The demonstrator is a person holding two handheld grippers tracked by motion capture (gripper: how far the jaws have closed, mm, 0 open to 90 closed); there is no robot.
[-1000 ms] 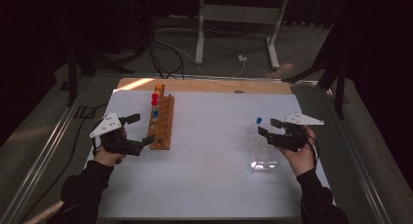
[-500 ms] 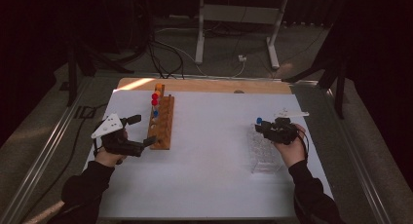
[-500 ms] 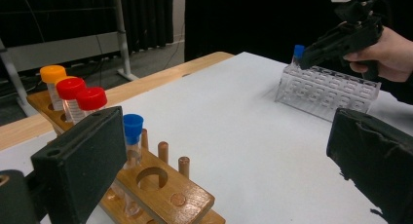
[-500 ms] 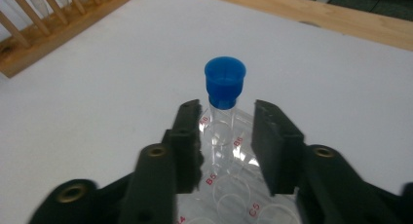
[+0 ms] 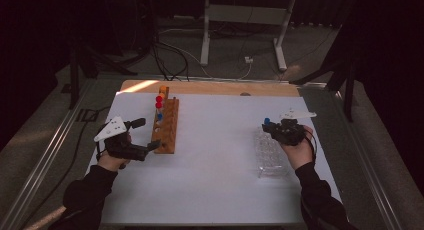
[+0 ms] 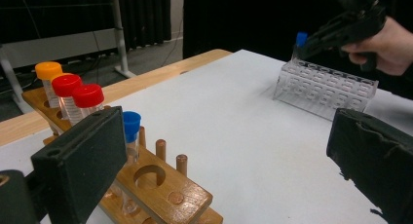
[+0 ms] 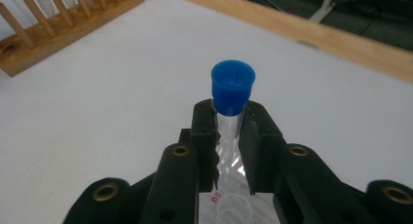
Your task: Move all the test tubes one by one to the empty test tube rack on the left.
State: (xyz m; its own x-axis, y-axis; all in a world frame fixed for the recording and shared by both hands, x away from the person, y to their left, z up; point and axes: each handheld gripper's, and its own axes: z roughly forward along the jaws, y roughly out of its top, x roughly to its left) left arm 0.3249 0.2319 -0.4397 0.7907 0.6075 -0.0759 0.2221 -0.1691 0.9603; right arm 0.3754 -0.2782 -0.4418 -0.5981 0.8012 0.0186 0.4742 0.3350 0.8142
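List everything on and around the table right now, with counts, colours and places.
wooden rack: 1, brown, table's left side, by the left gripper
capped tubes in wooden rack: 4 (1 orange, 2 red, 1 blue), far end of the rack
clear rack: 1, transparent, table's right side
held tube: 1, blue cap, clamped above the clear rack
table: 1, white top, wooden far edge
stand: 1, pale metal, floor behind the table
left gripper: 1, black, open beside the wooden rack
right gripper: 1, black, shut on the held tube
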